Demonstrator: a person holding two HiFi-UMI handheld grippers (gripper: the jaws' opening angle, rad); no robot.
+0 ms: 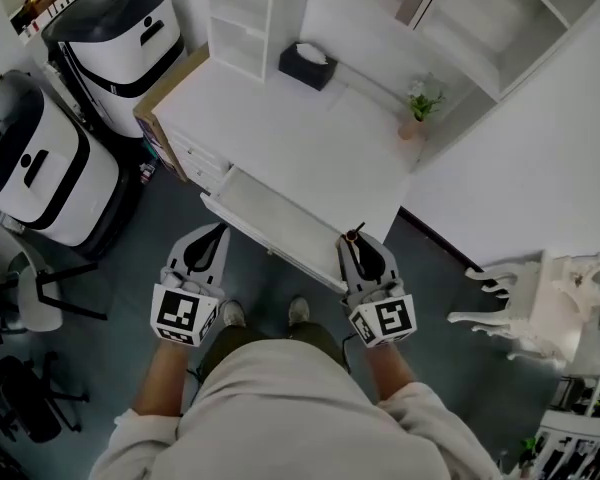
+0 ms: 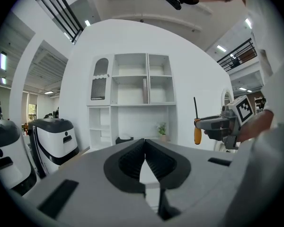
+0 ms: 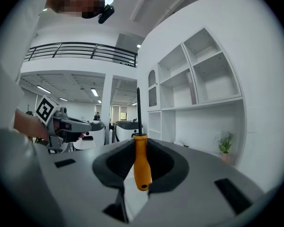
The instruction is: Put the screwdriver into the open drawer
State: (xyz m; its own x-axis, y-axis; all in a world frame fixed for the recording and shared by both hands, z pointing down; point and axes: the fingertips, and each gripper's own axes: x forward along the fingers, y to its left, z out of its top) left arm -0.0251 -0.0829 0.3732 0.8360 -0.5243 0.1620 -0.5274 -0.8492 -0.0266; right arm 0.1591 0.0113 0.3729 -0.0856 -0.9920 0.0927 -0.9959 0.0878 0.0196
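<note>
Grips the screwdriver [image 3: 142, 162] upright by its orange handle in the right gripper [image 1: 354, 239], likely for a steady carry; holds the left gripper [image 1: 216, 233] alongside, jaws together, empty. Faces the open drawer [image 1: 280, 223] of the white desk [image 1: 280, 128] just beyond, apparently bare and ready.

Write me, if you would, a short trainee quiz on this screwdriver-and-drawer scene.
1. True or false: the left gripper holds the screwdriver.
2. The desk drawer is: A open; B shut; C taken out.
3. Fill in: the screwdriver's handle is ___ in colour.
Key: 1 false: the right gripper is shut on it, and the left gripper is shut and empty. 2 A. 3 orange.
</note>
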